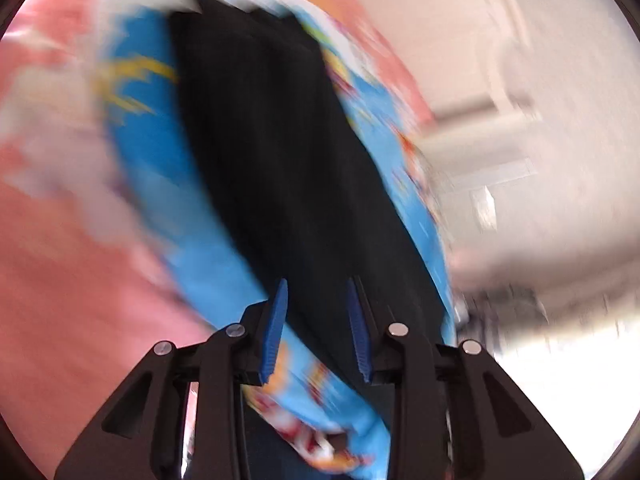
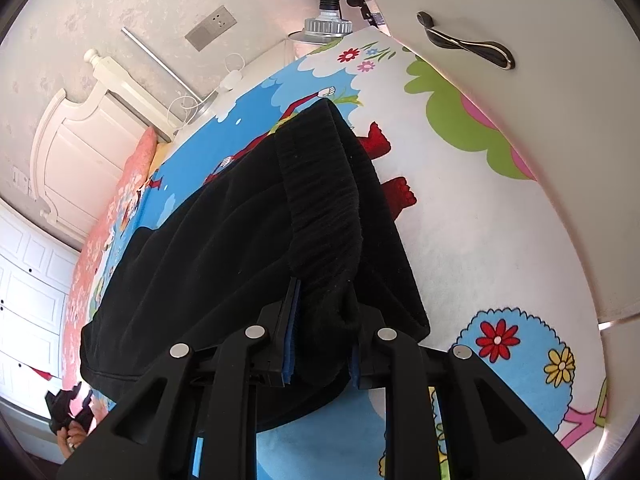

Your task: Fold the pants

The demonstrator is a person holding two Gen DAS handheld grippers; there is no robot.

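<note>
Black pants (image 2: pixel 224 248) lie on a colourful cartoon-print bed cover (image 2: pixel 480 240). My right gripper (image 2: pixel 322 300) is shut on the ribbed waistband (image 2: pixel 324 200), which bunches between its blue pads. The left wrist view is motion-blurred: the pants (image 1: pixel 288 160) run as a dark strip away from my left gripper (image 1: pixel 316 292), whose jaws stand apart just above the fabric with nothing clamped. The left gripper also shows small in the right wrist view (image 2: pixel 66 406), held by a hand beyond the far end of the pants.
A white headboard (image 2: pixel 76 140) and a pink pillow (image 2: pixel 136 168) are at the far end of the bed. A white door with a metal handle (image 2: pixel 464 42) hangs over the right side. A wall socket (image 2: pixel 212 26) and cables are behind.
</note>
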